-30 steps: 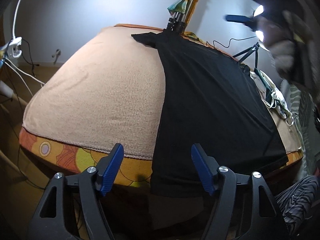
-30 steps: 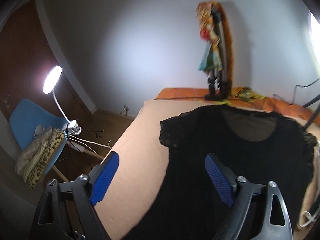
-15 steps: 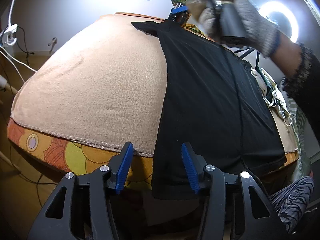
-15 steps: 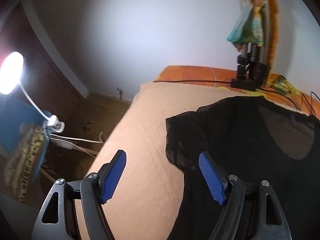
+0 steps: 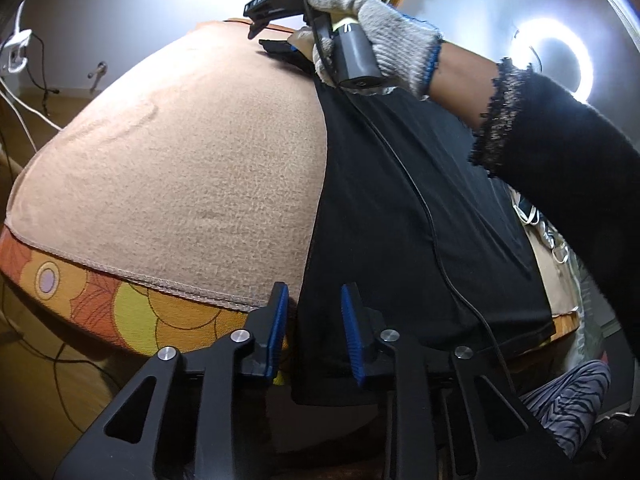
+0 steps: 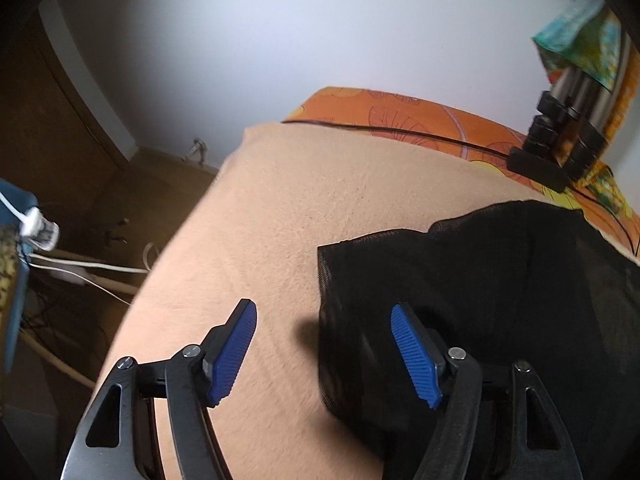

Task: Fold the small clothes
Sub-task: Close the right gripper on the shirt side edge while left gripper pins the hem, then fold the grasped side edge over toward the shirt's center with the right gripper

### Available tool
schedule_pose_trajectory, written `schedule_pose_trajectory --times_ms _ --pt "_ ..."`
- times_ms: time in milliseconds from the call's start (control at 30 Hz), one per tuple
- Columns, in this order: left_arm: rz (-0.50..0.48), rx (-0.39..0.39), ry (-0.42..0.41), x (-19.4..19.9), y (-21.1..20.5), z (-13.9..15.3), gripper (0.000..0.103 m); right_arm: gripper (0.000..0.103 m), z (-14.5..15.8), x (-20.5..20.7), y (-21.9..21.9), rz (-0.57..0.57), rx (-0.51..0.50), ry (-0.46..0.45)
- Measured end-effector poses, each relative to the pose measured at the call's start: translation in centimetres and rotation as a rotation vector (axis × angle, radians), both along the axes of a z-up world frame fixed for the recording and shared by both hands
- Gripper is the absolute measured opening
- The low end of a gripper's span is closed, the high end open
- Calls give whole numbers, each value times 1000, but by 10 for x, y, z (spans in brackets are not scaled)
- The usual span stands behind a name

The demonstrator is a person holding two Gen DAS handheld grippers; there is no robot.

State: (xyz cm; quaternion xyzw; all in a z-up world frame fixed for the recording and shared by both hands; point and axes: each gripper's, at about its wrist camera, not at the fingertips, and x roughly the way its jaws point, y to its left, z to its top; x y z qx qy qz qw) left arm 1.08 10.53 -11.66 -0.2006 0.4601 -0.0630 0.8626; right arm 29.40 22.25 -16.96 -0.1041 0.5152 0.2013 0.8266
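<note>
A black top (image 5: 400, 208) lies flat on a beige blanket (image 5: 192, 168), its hem hanging over the near table edge. My left gripper (image 5: 312, 328) is open, its blue pads on either side of the hem's left corner, with a narrow gap. My right gripper (image 6: 324, 352) is open over the far end, its pads on either side of the sheer black sleeve's (image 6: 400, 280) left edge. In the left wrist view the gloved hand holding the right gripper (image 5: 360, 36) is over the sleeve.
An orange flowered cloth (image 5: 132, 308) covers the table under the blanket. A black clamp stand (image 6: 556, 152) sits at the far edge. A ring light (image 5: 552, 60) glows at right. White cables (image 6: 80, 272) run over the floor at left.
My left gripper has narrowed and moved in onto the hem corner. My right gripper has come down and forward to the sleeve and narrowed a little.
</note>
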Motion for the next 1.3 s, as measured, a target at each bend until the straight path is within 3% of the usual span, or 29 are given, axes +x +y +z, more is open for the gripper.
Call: schedule_pose_trajectory --times_ms 233,333,433,500,567,1300 --pt "-5 -34 6 -3 -5 0 12 65 -3 16 -3 -16 -29 3" --pt "-9 -38 8 1 -5 -2 9 59 -5 14 6 36 -105 -19" --pt "-12 -49 9 3 -4 -4 6 38 -6 17 11 73 -163 -42" --pt "-14 -64 9 4 -3 -5 5 15 -3 17 6 78 -169 -40" --pt "-12 -71 8 5 -1 -6 4 4 -1 18 1 67 -170 -37" --pt "-123 -89 -79 4 -29 21 1 0 81 28 -94 -24 46 -159"
